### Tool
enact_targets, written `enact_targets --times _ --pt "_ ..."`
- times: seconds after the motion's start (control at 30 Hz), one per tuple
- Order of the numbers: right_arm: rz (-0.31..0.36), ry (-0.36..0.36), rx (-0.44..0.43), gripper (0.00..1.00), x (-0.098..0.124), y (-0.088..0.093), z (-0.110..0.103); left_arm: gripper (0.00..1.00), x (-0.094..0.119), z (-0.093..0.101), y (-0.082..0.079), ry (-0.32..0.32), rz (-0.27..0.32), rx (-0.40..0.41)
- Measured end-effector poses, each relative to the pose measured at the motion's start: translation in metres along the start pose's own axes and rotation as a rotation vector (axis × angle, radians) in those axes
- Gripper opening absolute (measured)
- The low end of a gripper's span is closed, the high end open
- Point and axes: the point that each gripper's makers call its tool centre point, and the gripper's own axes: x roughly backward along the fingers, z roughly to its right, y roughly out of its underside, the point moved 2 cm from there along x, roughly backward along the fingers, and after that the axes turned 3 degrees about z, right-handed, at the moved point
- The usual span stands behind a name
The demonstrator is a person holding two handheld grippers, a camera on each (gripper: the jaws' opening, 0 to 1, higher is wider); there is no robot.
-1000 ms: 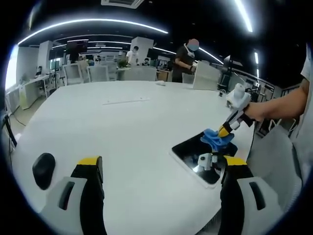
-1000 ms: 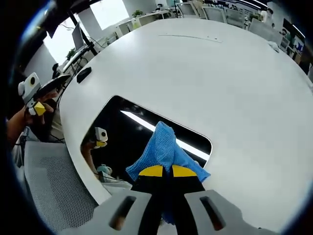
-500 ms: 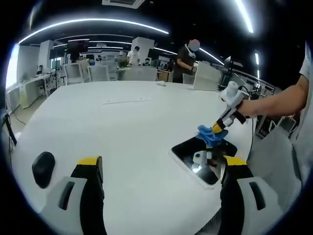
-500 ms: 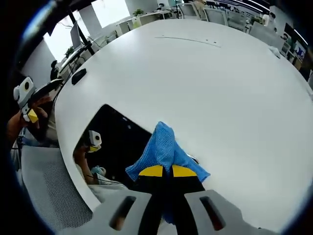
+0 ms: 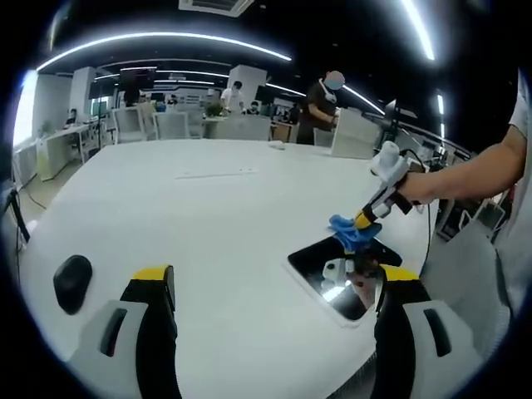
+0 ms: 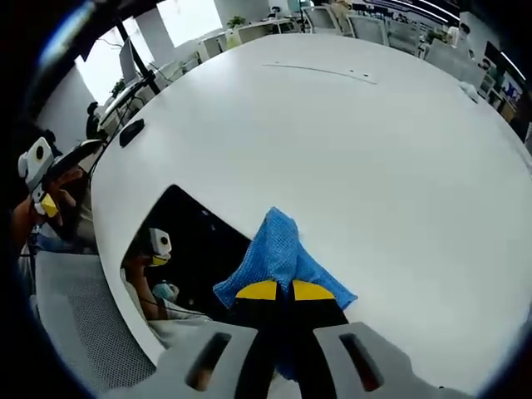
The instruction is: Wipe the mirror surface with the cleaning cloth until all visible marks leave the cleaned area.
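Note:
A dark rectangular mirror [image 5: 331,284] lies flat near the edge of the white table [image 5: 208,216]. In the left gripper view, my right gripper [image 5: 364,221] holds the blue cleaning cloth [image 5: 346,232] at the mirror's far edge. In the right gripper view, my right gripper [image 6: 278,291] is shut on the blue cloth [image 6: 278,253], which hangs over the mirror's [image 6: 187,249] far right edge and partly over the white table [image 6: 357,141]. My left gripper [image 5: 276,274] stands open near the table edge, holding nothing. A hand holds it at the left [image 6: 37,179].
A black oval object [image 5: 72,281] [image 6: 131,131] lies on the table, left of the mirror. A thin strip [image 5: 214,174] lies mid-table. A grey mesh chair [image 6: 75,332] stands by the mirror's edge. People [image 5: 320,104], chairs and desks are far behind.
My right gripper has dragged the cloth across the mirror toward its far edge. The cloth now sits at that edge, partly over the table. My left gripper has stayed put.

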Motion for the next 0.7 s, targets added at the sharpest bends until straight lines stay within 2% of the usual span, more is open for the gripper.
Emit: enact_targets --times 0.13,0.2,0.37,0.57,0.7 --pt "0.029 -0.007 0.002 0.00 0.011 -0.006 -0.002 0.99 0.000 0.000 -0.001 0.006 -0.001 -0.006" --pt "0.064 -0.001 0.009 0.00 0.028 -0.014 0.002 0.99 0.001 -0.003 -0.002 0.003 0.005 -0.008" --pt "0.116 0.014 -0.015 0.00 0.061 -0.020 0.017 0.99 0.001 -0.009 -0.001 0.014 -0.006 -0.025" --pt "0.137 0.044 -0.025 0.00 0.089 -0.009 0.041 0.99 0.001 -0.017 -0.005 0.018 0.000 -0.036" --pt "0.128 0.055 -0.020 0.00 0.099 0.004 0.053 0.99 0.001 -0.018 -0.007 0.020 0.004 -0.042"
